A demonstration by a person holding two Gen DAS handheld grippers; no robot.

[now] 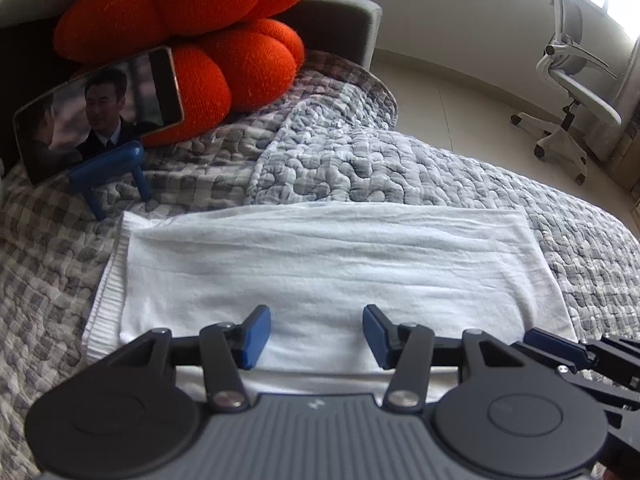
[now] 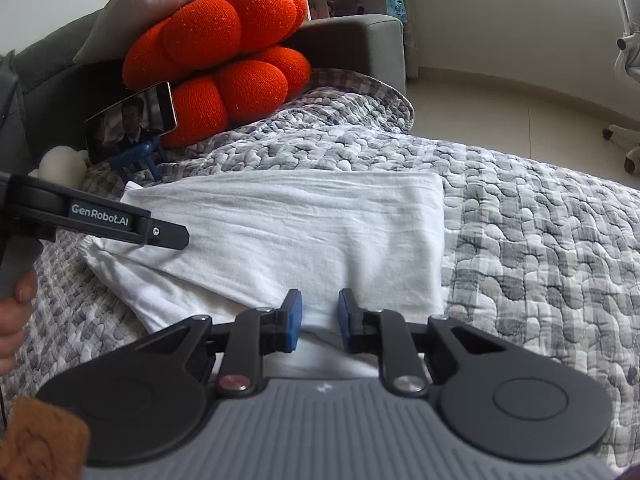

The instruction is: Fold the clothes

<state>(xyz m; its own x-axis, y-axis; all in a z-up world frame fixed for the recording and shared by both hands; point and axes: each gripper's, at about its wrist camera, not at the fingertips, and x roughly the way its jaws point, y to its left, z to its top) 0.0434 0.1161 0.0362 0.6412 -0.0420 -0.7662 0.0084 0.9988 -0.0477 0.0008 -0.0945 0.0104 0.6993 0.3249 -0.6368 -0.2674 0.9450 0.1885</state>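
From the left wrist, the left gripper (image 1: 316, 336) hangs half open over the near edge of the white cloth (image 1: 320, 256), which lies folded flat on the grey quilt (image 1: 400, 168).

From the right wrist, the right gripper (image 2: 320, 320) is narrow, with a fold of cloth between its pads.

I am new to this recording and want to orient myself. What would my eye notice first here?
First, the bright orange knotted plush cushion against the grey sofa back, with a phone showing a video propped before it. Then the folded white garment lying on the grey quilted blanket, with both grippers' blue-padded fingers at its near edge.
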